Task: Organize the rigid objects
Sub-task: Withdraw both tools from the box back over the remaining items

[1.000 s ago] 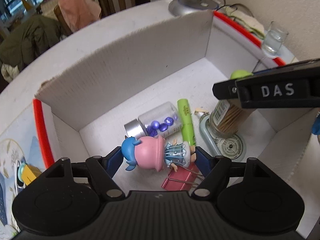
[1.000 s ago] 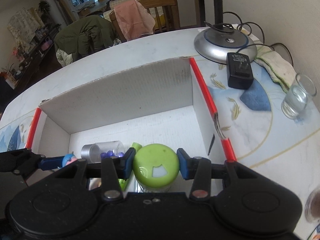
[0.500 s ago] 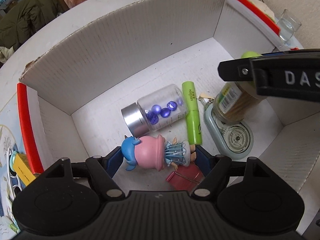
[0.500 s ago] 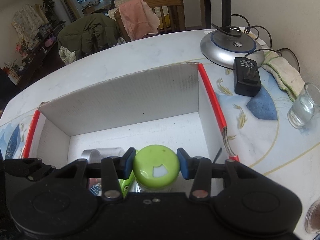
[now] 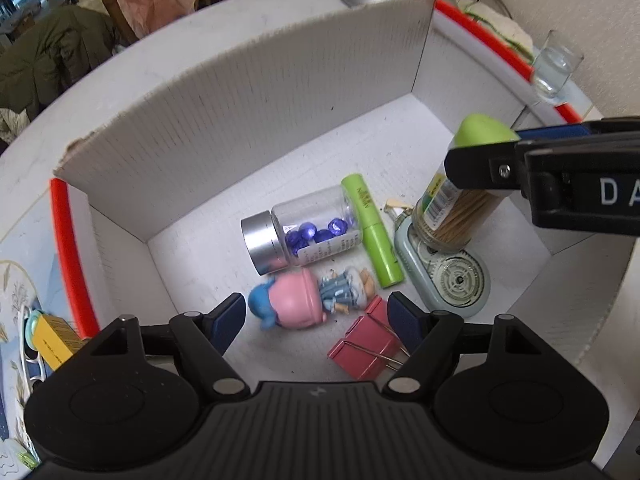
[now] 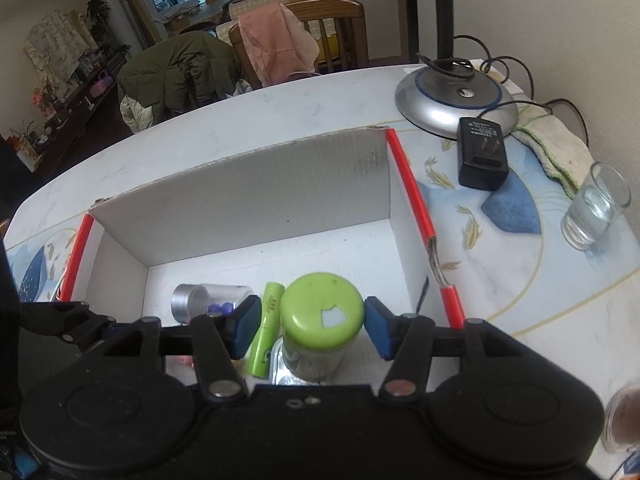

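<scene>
Right wrist view looks straight down on the toothpick jar [image 6: 318,322], a clear plastic cylinder with a lime-green cap, standing upright in the near right part of the white cardboard box [image 6: 248,184]. Its base rests partly on a pale green round-dialled gadget [image 5: 448,276], so its footing is probably a little uneven. I judge the jar light and stiff, with smooth sides that could slip; the cap, wider than the body, looks the safest place to pinch, squarely across its width.

Around that cap the right gripper [image 6: 310,326] is opening: both blue pads stand clear of the green rim with a gap on each side, so the jar stands on its own between them.

Just left of the jar lies a green tube [image 5: 372,230], and beside it a clear bottle with purple beads [image 5: 300,234] on its side, silver cap toward the box wall. Nearer the camera in the left wrist view lies a small doll in a pink hat [image 5: 308,296], lying on the box floor, hard and light by its look. The left gripper [image 5: 316,318] hangs above it with its pads spread wide, neither one touching the doll. A pink binder clip [image 5: 364,346] lies under the right-hand pad.
</scene>
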Motion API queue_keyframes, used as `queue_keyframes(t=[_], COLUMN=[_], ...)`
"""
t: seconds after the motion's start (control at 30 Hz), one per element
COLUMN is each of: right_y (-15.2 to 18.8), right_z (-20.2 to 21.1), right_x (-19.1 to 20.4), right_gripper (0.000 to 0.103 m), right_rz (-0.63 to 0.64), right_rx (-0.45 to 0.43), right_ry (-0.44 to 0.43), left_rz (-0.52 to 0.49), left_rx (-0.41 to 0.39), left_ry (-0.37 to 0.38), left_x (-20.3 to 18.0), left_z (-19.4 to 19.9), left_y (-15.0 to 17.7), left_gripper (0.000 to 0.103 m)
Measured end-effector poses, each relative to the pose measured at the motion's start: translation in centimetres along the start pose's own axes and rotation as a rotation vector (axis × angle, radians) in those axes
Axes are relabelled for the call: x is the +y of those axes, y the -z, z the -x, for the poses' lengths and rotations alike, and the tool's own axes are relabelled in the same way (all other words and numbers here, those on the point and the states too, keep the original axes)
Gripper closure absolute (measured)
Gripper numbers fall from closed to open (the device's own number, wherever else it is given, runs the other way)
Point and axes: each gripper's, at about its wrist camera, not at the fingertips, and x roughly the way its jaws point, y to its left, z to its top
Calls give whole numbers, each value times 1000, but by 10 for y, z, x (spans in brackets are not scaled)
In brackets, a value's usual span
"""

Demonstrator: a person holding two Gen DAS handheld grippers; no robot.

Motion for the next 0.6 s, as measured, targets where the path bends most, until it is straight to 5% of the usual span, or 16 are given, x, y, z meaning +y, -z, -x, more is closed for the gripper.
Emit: queue_keyframes(t=[0.6], right_y=[22], right_z=[57], right_x=[37], right_gripper=[39], right_rz=[40], right_rx=[-72], right_ry=[-2], left_rz=[77], left_rx=[-231], left_ry=[40], left_x=[26], left_z=[81], left_y=[48], left_gripper=[22])
